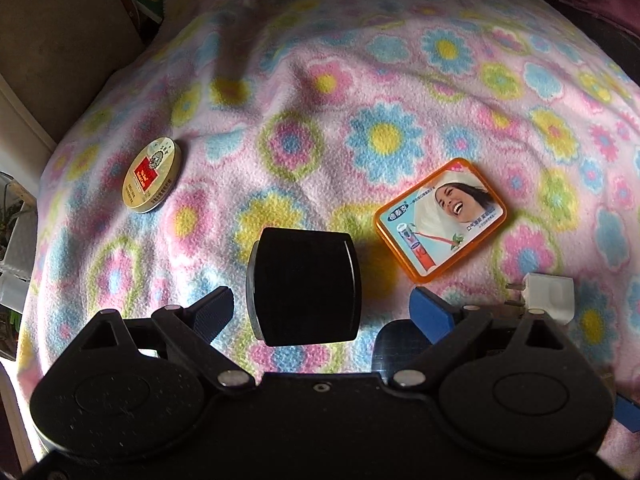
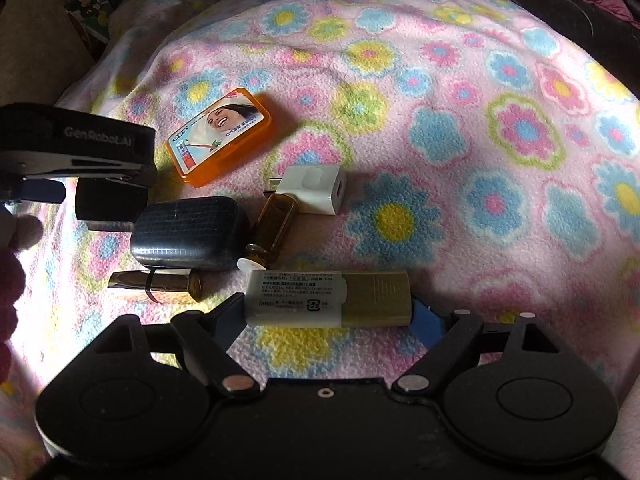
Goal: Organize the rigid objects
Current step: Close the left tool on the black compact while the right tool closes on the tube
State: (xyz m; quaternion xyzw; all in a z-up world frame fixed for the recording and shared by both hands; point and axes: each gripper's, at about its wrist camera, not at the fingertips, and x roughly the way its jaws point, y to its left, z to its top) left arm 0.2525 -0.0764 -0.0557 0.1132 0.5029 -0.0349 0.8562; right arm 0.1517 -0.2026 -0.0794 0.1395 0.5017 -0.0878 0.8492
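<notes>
In the left wrist view my left gripper stands open around a black square box on the flowered blanket, with a gap at each pad. A round gold tin lies far left and an orange picture case to the right. In the right wrist view my right gripper brackets a white-and-gold stick. Its jaws are easing apart, close to the stick's ends without pressing. Beyond lie a white plug, an amber bottle, a black textured case and a gold lipstick tube.
The pink flowered blanket covers the whole surface in soft folds. A beige cushion rises at the back left. The left gripper's housing and a person's fingers show at the left of the right wrist view.
</notes>
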